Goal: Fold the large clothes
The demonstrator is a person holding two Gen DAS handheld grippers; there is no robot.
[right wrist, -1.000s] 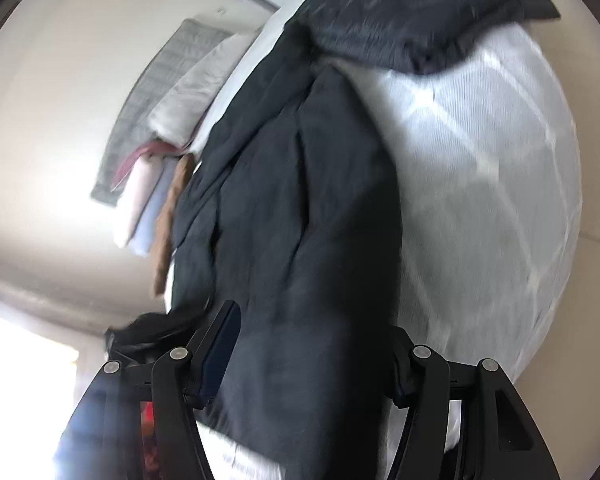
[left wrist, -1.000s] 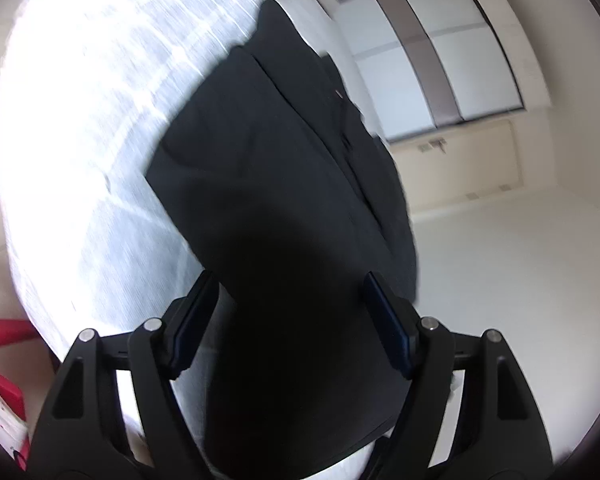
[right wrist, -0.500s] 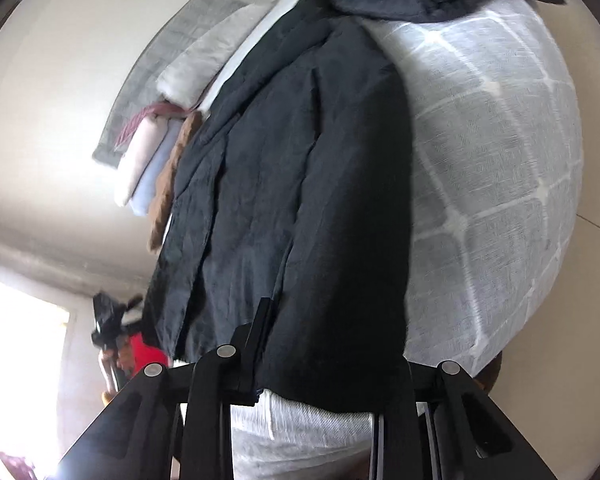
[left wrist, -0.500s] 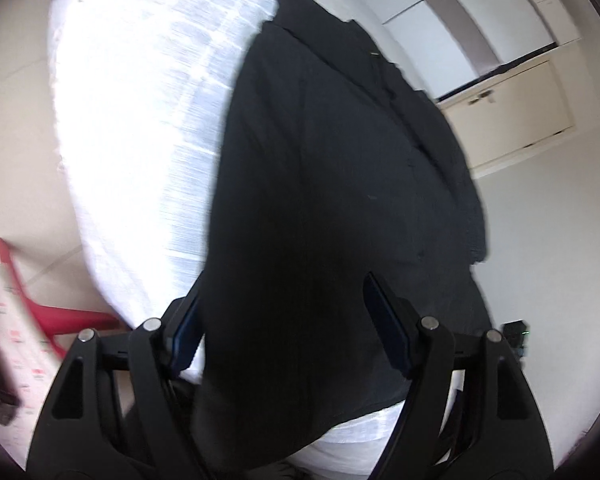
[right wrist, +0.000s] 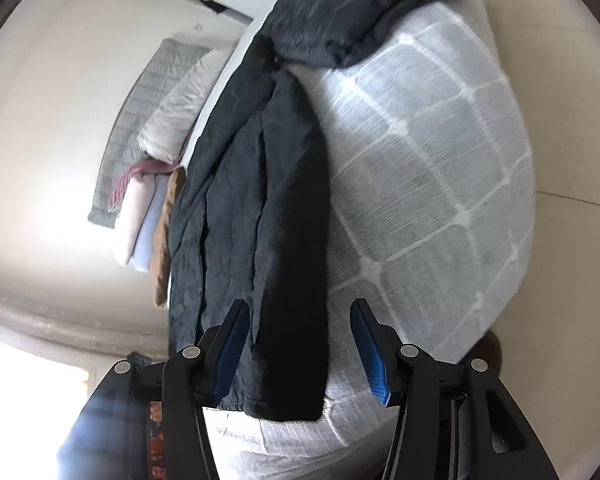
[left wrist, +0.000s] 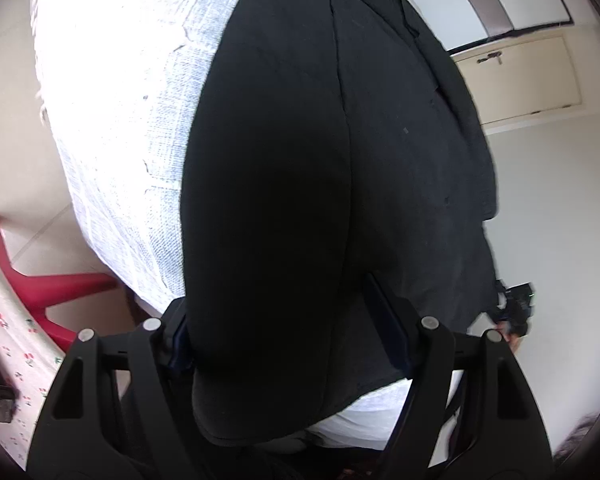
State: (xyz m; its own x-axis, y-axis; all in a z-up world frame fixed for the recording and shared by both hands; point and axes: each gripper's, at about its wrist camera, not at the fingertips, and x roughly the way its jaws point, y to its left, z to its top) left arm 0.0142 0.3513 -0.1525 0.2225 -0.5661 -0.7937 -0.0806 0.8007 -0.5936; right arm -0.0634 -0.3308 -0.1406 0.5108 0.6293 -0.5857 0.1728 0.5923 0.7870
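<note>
A large black garment (left wrist: 300, 140) lies lengthwise on a bed with a white-grey checked cover (left wrist: 132, 92). In the left wrist view its near end bulges between the wide-apart fingers of my left gripper (left wrist: 284, 320), which is open around the cloth. In the right wrist view the same garment (right wrist: 268, 200) runs up the bed, its folded edge lying between the open blue-padded fingers of my right gripper (right wrist: 296, 344). The fingertips are apart from the cloth sides.
A second dark folded garment (right wrist: 360, 4) lies at the far end of the bed. Pillows and folded linens (right wrist: 152, 200) are stacked by the wall. A red plastic chair (left wrist: 40, 280) stands left of the bed. Cabinet doors (left wrist: 532, 76) are behind.
Both grippers moved closer to the garment's near end. The right gripper, narrow on the cloth half a second ago, now stands open.
</note>
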